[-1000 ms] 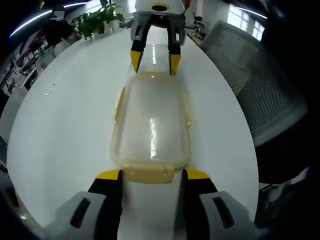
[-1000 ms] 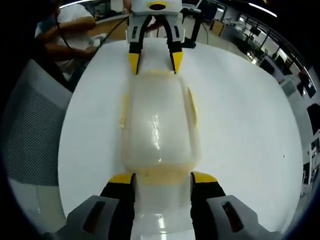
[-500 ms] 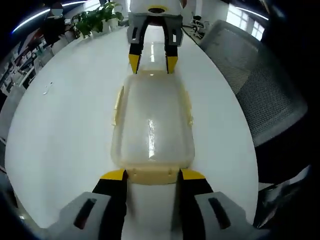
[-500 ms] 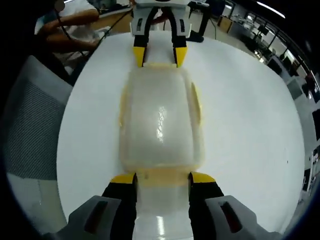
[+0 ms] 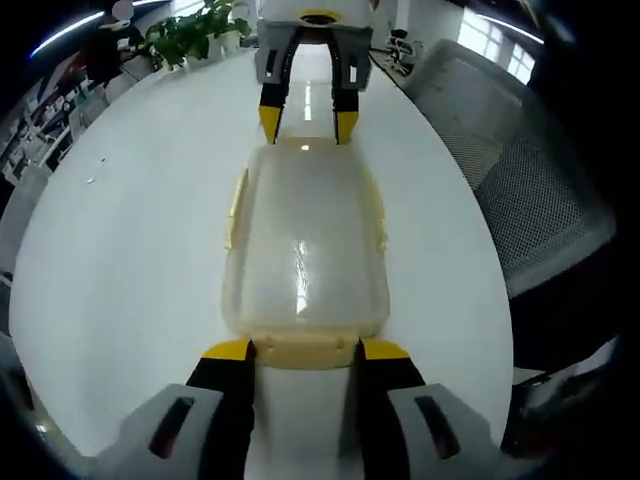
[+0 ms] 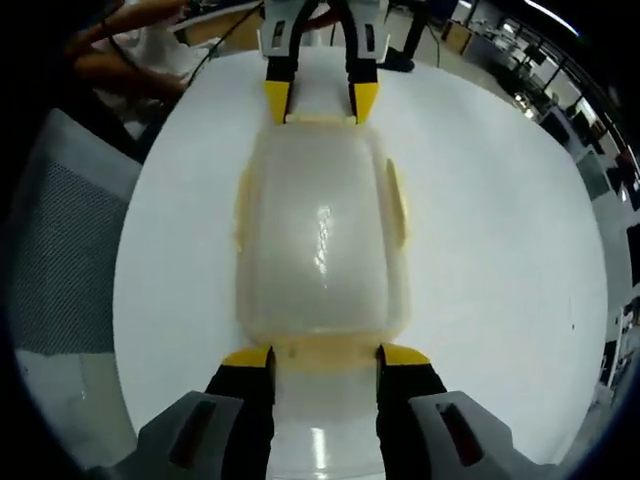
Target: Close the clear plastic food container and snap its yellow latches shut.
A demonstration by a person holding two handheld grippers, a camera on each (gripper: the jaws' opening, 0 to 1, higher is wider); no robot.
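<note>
White bench [image 5: 130, 260] carries the container [image 5: 305, 250], lid on; left gripper [image 5: 302, 350] and right gripper [image 6: 322, 356] straddle the end latches, jaws apart, snapping seemingly unfinished

It was an open-plan office: around the round white table [image 5: 130, 250] stood a grey mesh chair [image 5: 520, 190], potted plants [image 5: 190, 35] beyond its far edge, and desks [image 6: 590, 150] under strip lights.
</note>
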